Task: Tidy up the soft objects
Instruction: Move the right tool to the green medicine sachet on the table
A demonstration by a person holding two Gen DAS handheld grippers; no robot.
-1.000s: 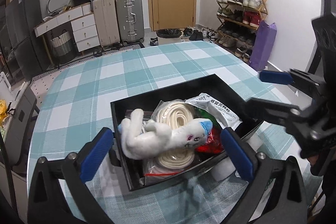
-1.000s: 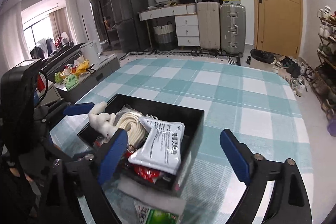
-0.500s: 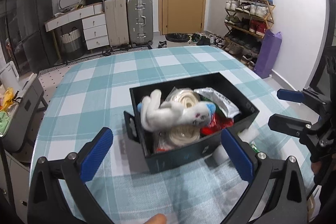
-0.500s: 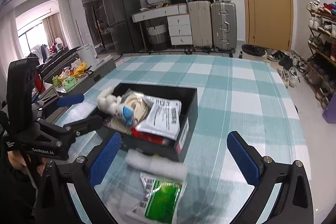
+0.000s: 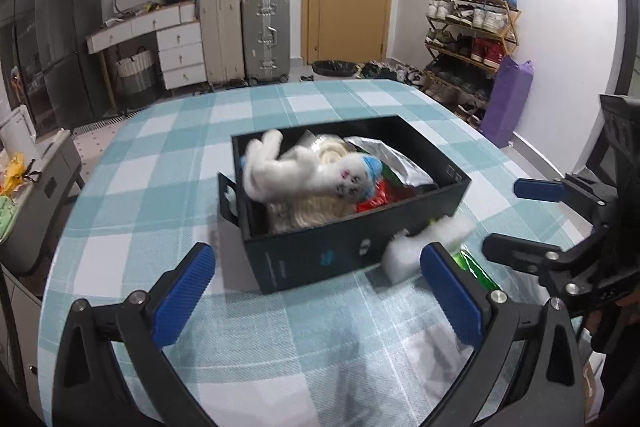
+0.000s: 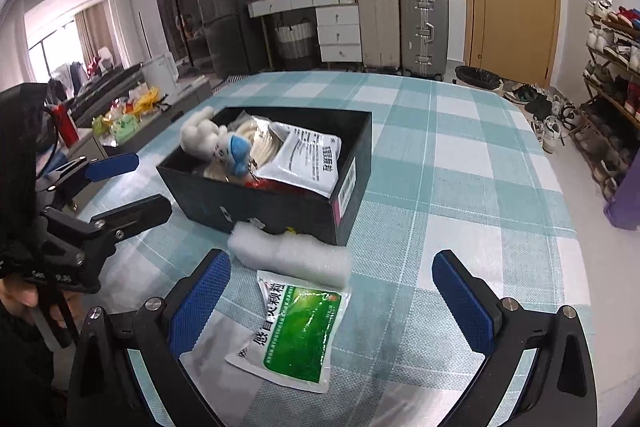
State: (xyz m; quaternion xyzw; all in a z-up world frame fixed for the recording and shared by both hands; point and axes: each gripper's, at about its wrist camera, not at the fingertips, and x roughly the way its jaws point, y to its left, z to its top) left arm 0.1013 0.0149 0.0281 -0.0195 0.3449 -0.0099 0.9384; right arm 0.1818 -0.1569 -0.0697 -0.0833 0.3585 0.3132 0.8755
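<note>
Both tongs empty and spread wide: left tongs (image 5: 316, 291), right tongs (image 6: 340, 287); the right jaws have just been opening, nothing between them. Black box (image 6: 280, 205), frame centre, already holds plush toy (image 6: 218, 143) and white pouch (image 6: 308, 157). Foam roll (image 6: 292, 255) touches the box front; green sachet (image 6: 302, 331) lies on the table (image 6: 460, 187), lower centre. I judge loading is midway; next, close on the roll.
</note>
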